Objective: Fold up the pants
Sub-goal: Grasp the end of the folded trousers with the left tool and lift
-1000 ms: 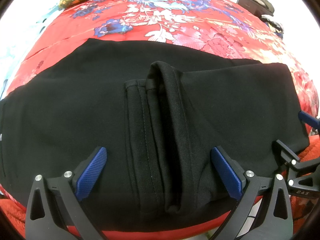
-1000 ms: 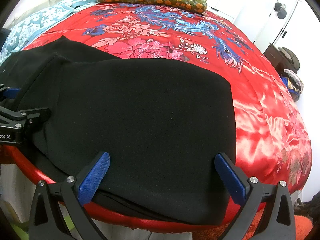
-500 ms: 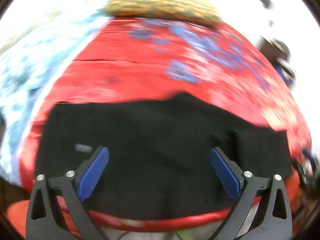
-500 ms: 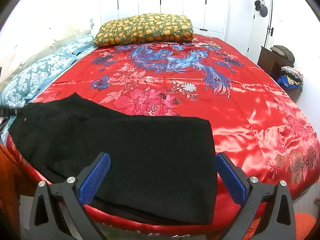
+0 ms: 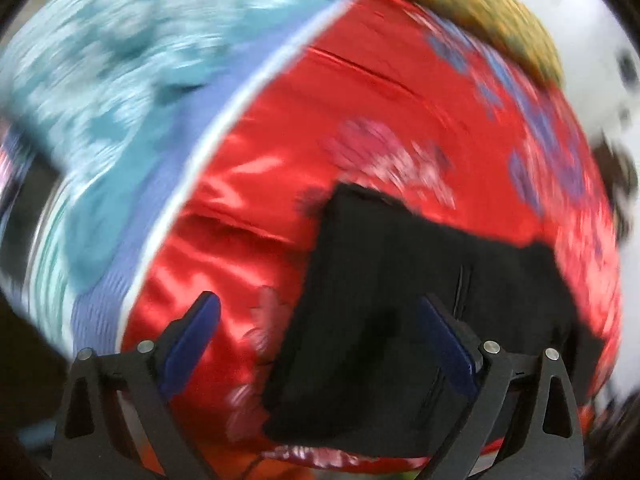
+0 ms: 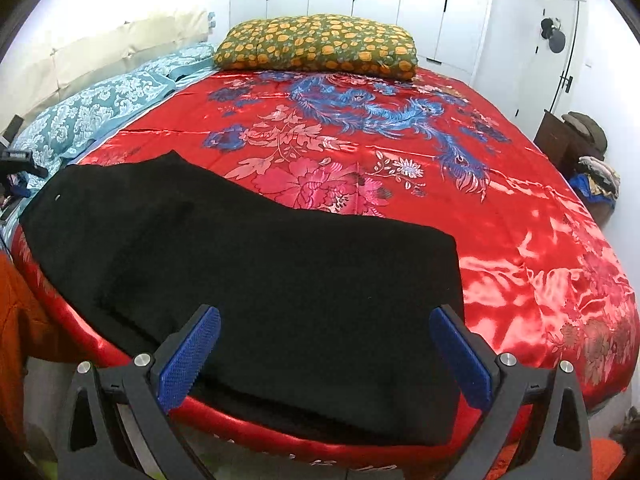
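Observation:
The black pants lie flat and folded lengthwise along the near edge of the bed's red floral cover. My right gripper is open and empty, raised above the pants' right part near the bed edge. In the blurred left wrist view the pants show at lower right, with their end toward the frame's middle. My left gripper is open and empty, above the pants' left end and the bare red cover. The left tool shows at the far left of the right wrist view.
A green-and-orange pillow lies at the head of the bed. Light blue patterned bedding runs along the left side. A dark cabinet with clothes stands at the right by a white door. An orange rug lies below the bed edge.
Both grippers have pulled back and up from the pants. The left one has swung fast to the left, toward the pants' left end. The raised fold on the pants is gone from view.

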Available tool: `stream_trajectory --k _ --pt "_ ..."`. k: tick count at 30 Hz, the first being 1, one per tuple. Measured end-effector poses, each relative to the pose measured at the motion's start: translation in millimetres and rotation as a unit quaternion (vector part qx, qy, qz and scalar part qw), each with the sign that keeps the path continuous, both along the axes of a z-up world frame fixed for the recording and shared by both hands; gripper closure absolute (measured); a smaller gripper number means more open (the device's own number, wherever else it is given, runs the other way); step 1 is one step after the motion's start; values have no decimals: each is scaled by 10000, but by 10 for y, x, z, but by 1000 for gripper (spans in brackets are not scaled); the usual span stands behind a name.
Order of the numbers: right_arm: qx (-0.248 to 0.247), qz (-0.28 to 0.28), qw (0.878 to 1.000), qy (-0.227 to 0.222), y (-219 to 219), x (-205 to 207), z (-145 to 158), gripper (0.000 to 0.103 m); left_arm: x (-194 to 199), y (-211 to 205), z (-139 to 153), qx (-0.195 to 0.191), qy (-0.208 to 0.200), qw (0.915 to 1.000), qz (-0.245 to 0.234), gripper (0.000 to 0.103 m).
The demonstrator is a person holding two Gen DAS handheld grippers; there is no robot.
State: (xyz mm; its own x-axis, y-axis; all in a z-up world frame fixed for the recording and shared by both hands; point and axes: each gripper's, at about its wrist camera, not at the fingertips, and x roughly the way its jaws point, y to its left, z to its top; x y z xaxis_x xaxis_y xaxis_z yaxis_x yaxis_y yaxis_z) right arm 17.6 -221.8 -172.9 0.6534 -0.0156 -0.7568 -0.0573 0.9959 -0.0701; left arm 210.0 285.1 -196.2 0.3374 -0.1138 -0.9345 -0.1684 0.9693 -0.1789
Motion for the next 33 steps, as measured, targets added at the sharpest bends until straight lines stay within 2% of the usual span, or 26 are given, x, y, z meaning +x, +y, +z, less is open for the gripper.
stream_trajectory --k 2,3,4,6,8,12,19,25,28,29,31,32,33 --pt "-4 -21 10000 29 4 5 -7 0 118 -107 -87 212 70 9994 -257 4" --pt "-7 -24 10000 45 7 12 -13 0 179 -117 -154 143 106 9994 -284 4" --pt "-13 -18 10000 58 7 16 -17 0 200 -97 -188 -1 131 9995 -291 5" --pt "-37 -14 10000 81 18 21 -28 0 283 -100 -300 -626 262 9970 -370 10" --pt "-41 -9 9999 103 22 24 -41 0 350 -108 -393 -861 380 9944 -471 12" --pt "-54 13 9999 113 19 30 -48 0 407 -65 -520 -1211 475 9893 -658 0" --pt "-24 -41 9998 168 5 75 -77 0 438 -93 -558 -1189 544 9867 -963 0" --pt "-52 63 9998 202 74 106 -100 0 407 -96 -551 -1194 428 9877 -910 0" --pt "-99 173 9996 222 138 114 -115 0 419 -92 -543 -1181 511 9874 -923 2" --pt "-108 193 9995 224 147 114 -118 0 424 -83 -531 -1184 541 9877 -866 7" --pt "-134 232 9994 208 173 108 -112 0 409 -100 -456 -1334 497 9863 -833 56" --pt "-132 245 9994 193 180 99 -104 0 394 -73 -407 -1407 515 9867 -628 61" --pt "-118 252 9995 172 180 94 -95 0 382 -63 -378 -1488 537 9862 -493 72"
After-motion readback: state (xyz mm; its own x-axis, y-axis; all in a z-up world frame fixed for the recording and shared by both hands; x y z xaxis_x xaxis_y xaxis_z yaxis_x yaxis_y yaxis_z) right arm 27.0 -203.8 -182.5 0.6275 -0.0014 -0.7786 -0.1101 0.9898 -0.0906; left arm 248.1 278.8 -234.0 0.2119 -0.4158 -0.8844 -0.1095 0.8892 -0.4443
